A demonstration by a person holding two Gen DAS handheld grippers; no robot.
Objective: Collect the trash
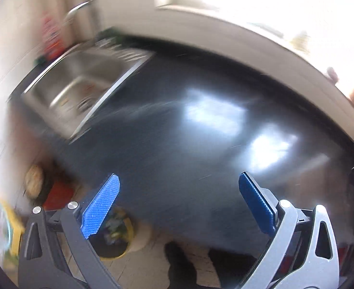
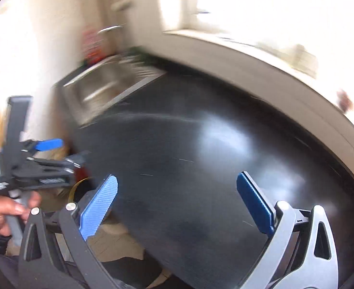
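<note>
Both views are blurred. The left tool (image 1: 179,202) stands wide, with nothing between its blue pads (image 1: 99,207), and it is above the near edge of the dark glossy bench (image 1: 189,125). The right tool (image 2: 177,202) is wide too and holds nothing; under it is the same dark surface. In the right wrist view the left tool is seen from the side at the left border, with a hand (image 2: 2,214) around its grip.

A steel sink (image 1: 80,89) is set into the far left part of the bench, and a curved tap (image 1: 76,9) rises behind it. Beside the tap stands a red and white bottle (image 1: 51,38), too blurred to read.

Below the bench edge, on the floor at the left, is a round yellow bin (image 1: 115,236) with mixed scraps inside, probably the trash, though the blur leaves this unsure. Near it is a red thing (image 1: 58,193) and a pale round object (image 1: 34,180), both unclear
</note>
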